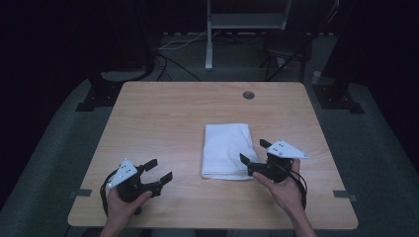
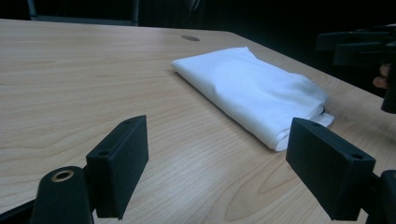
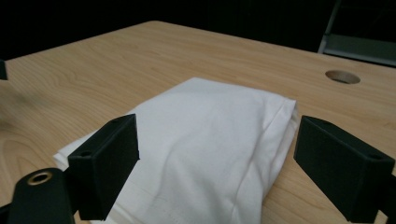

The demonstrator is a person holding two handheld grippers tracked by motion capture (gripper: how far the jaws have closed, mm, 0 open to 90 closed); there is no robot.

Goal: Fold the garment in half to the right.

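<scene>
Folded white cloth (image 1: 227, 150) lies flat on a light wooden table (image 1: 163, 113), right of the table's centre and toward the person's side. It is a neat rectangle of several layers, its long side running away from the person. In the left gripper view the cloth (image 2: 252, 91) shows stacked folded edges at its near end, and in the right gripper view the cloth (image 3: 205, 140) has a soft rounded fold along one long side.

The right gripper (image 1: 255, 152), black with a grey three-cornered plate on top, is held in the person's right hand (image 1: 281, 185) at the cloth's near right corner. Its jaws are spread wide, one over the cloth's near edge and the other just off the cloth's right side. In the right gripper view the two jaws stand apart with the cloth between and beyond them, pinching nothing.

The left gripper (image 1: 161, 170) is held in the left hand (image 1: 123, 202) above the near left part of the table, well apart from the cloth. Its jaws are also spread, with bare wood between them in the left gripper view.

A small round hole (image 1: 248, 95) sits in the tabletop near the far edge, beyond the cloth. The room around the table is dark.
</scene>
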